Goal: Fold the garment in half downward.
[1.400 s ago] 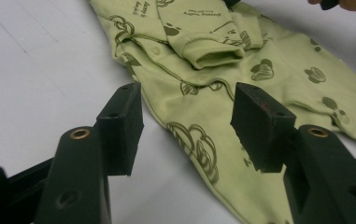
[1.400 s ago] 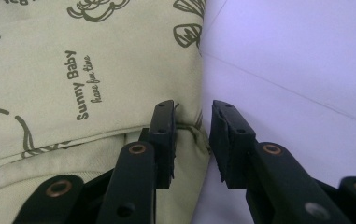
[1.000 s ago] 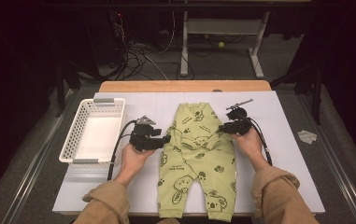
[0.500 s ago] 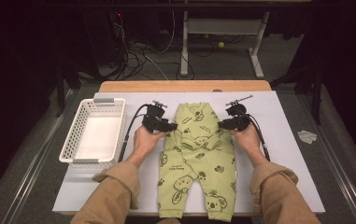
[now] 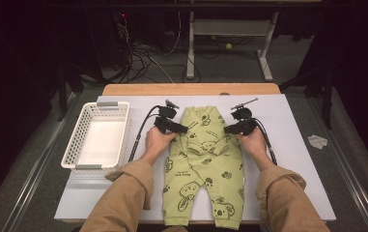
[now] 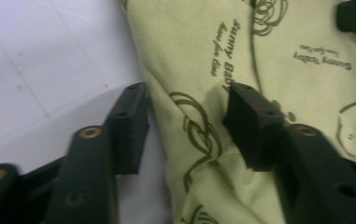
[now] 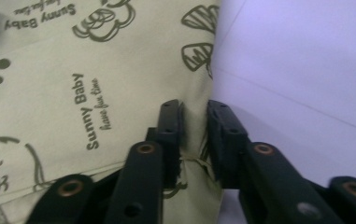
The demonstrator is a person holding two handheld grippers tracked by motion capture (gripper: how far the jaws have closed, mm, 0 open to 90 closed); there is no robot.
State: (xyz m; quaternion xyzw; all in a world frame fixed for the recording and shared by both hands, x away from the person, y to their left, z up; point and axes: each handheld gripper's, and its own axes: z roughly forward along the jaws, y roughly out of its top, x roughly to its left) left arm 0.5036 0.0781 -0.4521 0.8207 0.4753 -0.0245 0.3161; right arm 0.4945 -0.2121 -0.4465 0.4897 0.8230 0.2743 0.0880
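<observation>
Since 1 second ago, the left hand-held gripper (image 5: 184,129) has travelled from the bare desk (image 5: 297,145) at the garment's 9 o'clock side up to its upper left edge, while the right hand-held gripper (image 5: 227,129) has kept its place at the upper right edge. Both have just been closing. The green baby romper (image 5: 203,169) lies flat and face up at the desk centre, neck toward 12 o'clock and legs toward 6 o'clock, with the white basket (image 5: 77,150) well apart at 9 o'clock. Taking the 2 side edges at matching height looks like preparation for lifting or folding the top evenly, so the cloth does not skew.

In the left gripper view, the left hand-held gripper (image 6: 187,116) is about half spread: one jaw sits on the bare desk just beside the hem, the other on the printed fabric, with the romper's edge (image 6: 199,130) between them but not yet pressed. In the right gripper view, the right hand-held gripper (image 7: 194,121) is nearly pressed together, pinching a raised fold of the romper's edge (image 7: 194,140).
</observation>
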